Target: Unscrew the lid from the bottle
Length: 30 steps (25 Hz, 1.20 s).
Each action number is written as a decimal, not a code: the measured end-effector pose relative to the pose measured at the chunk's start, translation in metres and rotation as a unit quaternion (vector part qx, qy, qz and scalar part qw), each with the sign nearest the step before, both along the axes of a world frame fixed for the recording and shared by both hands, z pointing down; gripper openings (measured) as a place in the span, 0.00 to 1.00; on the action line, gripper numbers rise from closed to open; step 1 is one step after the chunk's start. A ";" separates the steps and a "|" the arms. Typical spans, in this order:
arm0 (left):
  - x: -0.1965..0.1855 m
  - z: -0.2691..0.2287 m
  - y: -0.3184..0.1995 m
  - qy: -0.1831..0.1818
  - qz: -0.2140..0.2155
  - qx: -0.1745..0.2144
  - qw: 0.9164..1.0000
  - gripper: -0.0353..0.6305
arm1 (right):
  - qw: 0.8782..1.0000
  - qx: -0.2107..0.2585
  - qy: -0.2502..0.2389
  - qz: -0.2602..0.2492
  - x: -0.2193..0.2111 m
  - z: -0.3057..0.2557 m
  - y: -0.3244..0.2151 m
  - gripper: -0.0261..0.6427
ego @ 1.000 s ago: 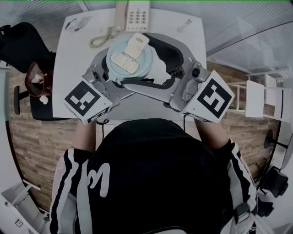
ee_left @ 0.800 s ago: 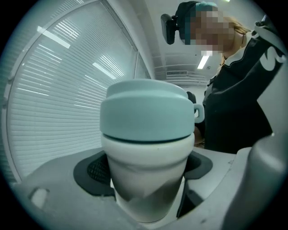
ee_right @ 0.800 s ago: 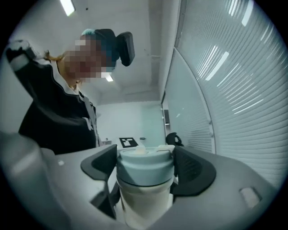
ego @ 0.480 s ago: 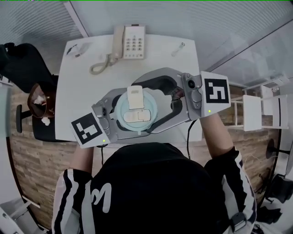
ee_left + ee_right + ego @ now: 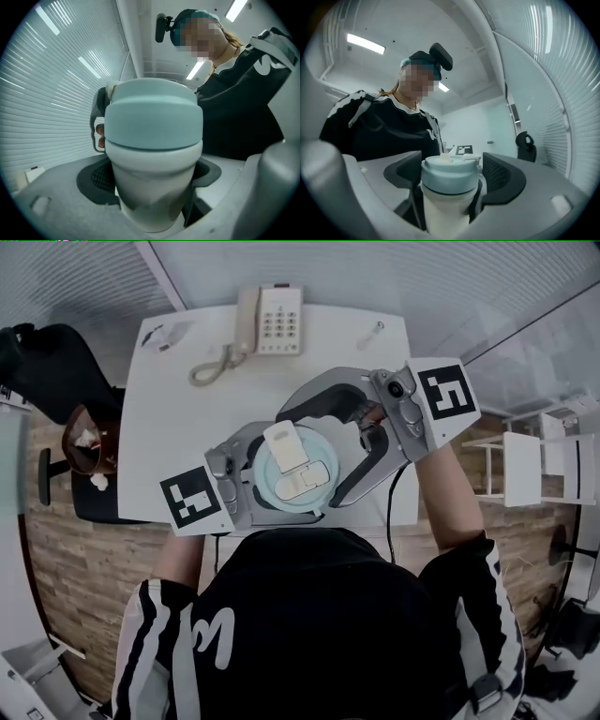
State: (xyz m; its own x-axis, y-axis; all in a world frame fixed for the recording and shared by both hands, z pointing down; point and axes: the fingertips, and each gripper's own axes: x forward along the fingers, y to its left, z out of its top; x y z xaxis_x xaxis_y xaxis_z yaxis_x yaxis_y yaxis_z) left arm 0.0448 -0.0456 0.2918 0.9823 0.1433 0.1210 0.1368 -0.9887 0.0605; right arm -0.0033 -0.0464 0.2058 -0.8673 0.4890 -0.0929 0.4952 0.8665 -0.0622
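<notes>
I read one person [image 5: 309, 615], black top with white stripes, filling the lower half of the head view. One white table [image 5: 169, 399] sits in front of them. One black office chair [image 5: 526, 141] stands off in the background.

Two grippers, each with one marker cube: left cube [image 5: 195, 502], right cube [image 5: 448, 393].
- The left gripper [image 5: 152, 180] is clamped on the bottle's white body, below the lid, with a dark pad pressed against each side.
- The right gripper [image 5: 451, 174] has its jaws spread wide. The lid sits between them with a gap showing on both sides, so there's no contact and nothing is gripped. In the head view one jaw arcs well clear on the far side of the lid and the other runs close by its right edge.

One bottle [image 5: 447, 215], upright, over the near half of the table just in front of the person. I can't tell if its base rests on the surface.

One telephone [image 5: 277, 320], corded, at the table's far edge, well apart from the bottle.

One lid [image 5: 153, 117], pale teal and domed, seated on the bottle. It has one white flip cap [image 5: 284, 444] on top.

One small pale item [image 5: 375, 331] lies near the far right corner, too small to identify.
</notes>
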 end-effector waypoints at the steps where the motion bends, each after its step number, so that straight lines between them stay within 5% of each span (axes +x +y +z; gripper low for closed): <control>1: 0.000 0.000 -0.003 0.002 -0.014 0.001 1.000 0.71 | 0.999 0.003 -0.011 0.032 0.003 -0.003 -0.004 0.64; 7: -0.009 0.009 -0.037 0.017 -0.139 0.024 0.990 0.71 | 0.977 -0.016 -0.082 0.199 0.020 -0.014 -0.015 0.68; 11: -0.017 0.018 -0.055 0.011 -0.215 0.015 0.976 0.71 | 0.927 0.027 -0.043 0.371 0.007 0.000 -0.032 0.68; 17: -0.016 0.032 -0.072 0.017 -0.300 0.023 0.954 0.71 | 0.889 0.056 -0.004 0.454 -0.013 0.032 -0.035 0.68; 20: -0.016 0.037 -0.076 0.012 -0.335 0.016 0.942 0.71 | 0.880 0.073 0.023 0.469 -0.020 0.045 -0.041 0.68; 24: -0.011 0.037 -0.074 0.005 -0.339 0.031 0.940 0.71 | 0.872 0.071 0.029 0.483 -0.018 0.046 -0.046 0.68; 30: -0.010 0.042 -0.061 -0.010 -0.293 0.033 0.956 0.71 | 0.902 0.066 0.047 0.424 -0.021 0.052 -0.034 0.68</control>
